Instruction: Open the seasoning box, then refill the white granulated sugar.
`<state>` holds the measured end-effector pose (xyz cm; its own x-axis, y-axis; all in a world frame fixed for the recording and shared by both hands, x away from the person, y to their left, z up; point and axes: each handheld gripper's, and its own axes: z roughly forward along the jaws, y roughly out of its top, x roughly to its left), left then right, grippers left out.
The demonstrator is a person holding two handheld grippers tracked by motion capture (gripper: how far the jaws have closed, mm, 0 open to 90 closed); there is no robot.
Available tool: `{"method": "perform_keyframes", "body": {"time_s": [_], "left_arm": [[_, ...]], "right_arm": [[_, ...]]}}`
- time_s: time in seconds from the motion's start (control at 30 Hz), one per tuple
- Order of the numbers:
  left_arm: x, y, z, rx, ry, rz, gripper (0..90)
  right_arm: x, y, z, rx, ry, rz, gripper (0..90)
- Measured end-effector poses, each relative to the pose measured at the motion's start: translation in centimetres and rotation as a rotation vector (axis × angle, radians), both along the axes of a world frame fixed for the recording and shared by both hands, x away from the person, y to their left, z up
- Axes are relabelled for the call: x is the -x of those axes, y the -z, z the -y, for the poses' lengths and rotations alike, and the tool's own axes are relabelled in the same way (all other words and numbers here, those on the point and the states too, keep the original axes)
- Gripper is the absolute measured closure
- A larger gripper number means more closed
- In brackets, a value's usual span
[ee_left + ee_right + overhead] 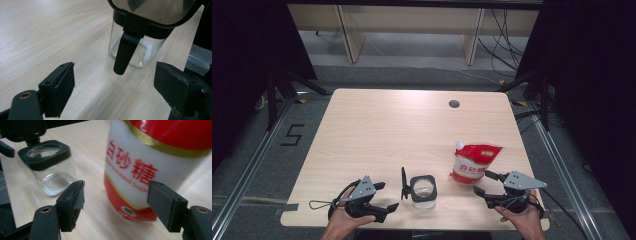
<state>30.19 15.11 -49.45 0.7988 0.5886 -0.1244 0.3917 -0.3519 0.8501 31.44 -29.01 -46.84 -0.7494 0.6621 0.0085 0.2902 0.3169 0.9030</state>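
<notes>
While fingers (72,202) gape, sugar pouch (155,167) sits just ahead, untouched.

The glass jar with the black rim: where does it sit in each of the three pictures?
High view: the glass jar stands near the table's front edge, between the two tools, lid flipped open to its left.
Left gripper view: top right, its lid and hanging black latch facing the camera.
Right gripper view: upper left, left of the red and white sugar pouch.
Shared landmark: the light wooden table.
</notes>
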Motion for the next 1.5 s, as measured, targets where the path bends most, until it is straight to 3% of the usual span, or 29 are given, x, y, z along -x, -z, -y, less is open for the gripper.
{"method": "perform_keyframes", "body": {"time_s": [0.03,0.1,0.17,0.27,0.3,0.33,0.43,0.5,0.53,0.6,0.67,0.73,0.77,0.8,0.83,0.87,0.93,1.0,1.03,1.07,1.1,1.17,1.2,1.23,1.3,1.33,1.4,1.43,1.5], "left_arm": [[0.0,0.0,0.0,0.000,0.000,-0.001,16.5],[0.0,-0.1,-0.1,-0.001,-0.008,-0.003,16.4],[0.0,-0.1,-0.1,0.001,-0.009,-0.003,16.4],[0.0,0.0,0.0,-0.002,-0.001,0.000,16.5],[0.1,0.0,0.0,-0.003,-0.002,-0.001,16.5],[0.2,-0.1,0.0,-0.012,-0.007,-0.002,16.5],[0.1,-0.1,-0.1,-0.007,-0.004,0.005,16.5],[0.0,-0.1,-0.1,-0.015,0.008,0.016,16.4],[0.0,-0.1,-0.1,-0.016,0.009,0.016,16.4],[0.0,-0.1,-0.1,-0.018,0.008,0.014,16.5],[0.1,-0.1,0.1,-0.001,-0.005,-0.004,16.4],[-0.1,-0.1,0.0,-0.024,0.015,0.018,16.5],[-0.1,-0.1,0.0,-0.022,0.011,0.016,16.5],[0.1,0.0,0.2,0.001,-0.014,-0.004,16.4],[-0.1,-0.1,-0.1,-0.033,-0.002,0.010,16.4],[-0.2,-0.1,-0.1,-0.041,0.008,0.016,16.4],[0.1,-0.1,0.1,-0.007,-0.009,0.002,16.3],[0.2,-0.1,0.0,-0.011,-0.006,0.013,16.2],[0.3,-0.1,0.1,0.006,-0.011,-0.001,16.2],[0.2,-0.1,0.0,0.000,-0.009,0.006,16.2],[0.2,-0.1,-0.1,-0.010,-0.007,0.011,16.1],[0.1,-0.1,-0.3,-0.019,0.009,0.026,16.1],[0.1,-0.1,-0.3,-0.014,0.001,0.021,16.0],[0.1,-0.1,-0.2,-0.005,-0.001,0.014,16.0],[0.1,-0.1,-0.1,-0.002,0.000,0.016,16.0],[0.2,-0.1,0.0,0.003,-0.006,0.008,16.0],[0.1,0.0,-0.1,-0.020,0.013,0.024,16.0],[0.1,0.0,0.0,-0.018,0.011,0.021,16.0],[0.0,0.0,-0.1,-0.017,0.017,0.031,16.0]], "right_arm": [[0.1,0.1,0.0,-0.023,0.015,-0.019,29.4],[0.0,0.2,0.5,-0.010,0.027,-0.005,25.6],[0.0,0.4,0.8,-0.002,0.053,-0.041,23.1],[-0.3,0.4,1.2,0.005,0.075,-0.003,18.8],[-0.3,0.5,1.3,-0.008,0.087,-0.011,17.8],[-0.1,0.4,1.2,-0.011,0.098,-0.055,17.2],[-0.3,0.6,1.3,-0.005,0.093,-0.031,17.2],[-0.3,0.6,1.4,-0.007,0.094,-0.040,17.2],[-0.5,0.6,1.6,0.009,0.094,-0.010,17.2],[-0.2,0.6,1.6,-0.008,0.113,-0.051,17.2],[-0.5,0.7,1.8,0.003,0.102,-0.013,17.1],[-0.5,0.7,1.9,-0.007,0.098,-0.038,17.1],[-0.6,0.8,2.0,-0.004,0.105,-0.016,17.0],[-0.7,0.8,2.1,-0.001,0.104,-0.029,16.4],[-0.7,0.9,2.0,-0.015,0.113,-0.032,16.2],[-1.0,0.9,2.2,-0.011,0.102,0.000,16.1],[-1.0,0.9,2.3,-0.015,0.105,-0.019,16.1],[-1.2,1.0,2.4,-0.018,0.118,-0.025,15.8],[-1.2,1.0,2.3,-0.031,0.127,-0.039,15.9],[-1.6,1.0,2.4,-0.020,0.105,0.005,15.9],[-1.8,1.0,2.5,-0.015,0.109,0.012,15.9],[-1.9,1.0,2.3,-0.028,0.113,-0.014,15.8],[-2.2,1.1,2.3,-0.033,0.105,-0.001,15.7],[-2.1,1.1,2.2,-0.028,0.109,-0.033,15.6],[-2.8,1.3,2.2,-0.005,0.073,0.008,15.7],[-2.8,1.3,2.1,-0.010,0.085,-0.017,15.6],[-3.4,1.4,2.0,-0.010,0.064,0.003,15.6],[-3.7,1.5,2.0,-0.013,0.057,-0.003,15.6],[-4.4,1.5,2.1,-0.016,0.045,0.028,15.7]]}}
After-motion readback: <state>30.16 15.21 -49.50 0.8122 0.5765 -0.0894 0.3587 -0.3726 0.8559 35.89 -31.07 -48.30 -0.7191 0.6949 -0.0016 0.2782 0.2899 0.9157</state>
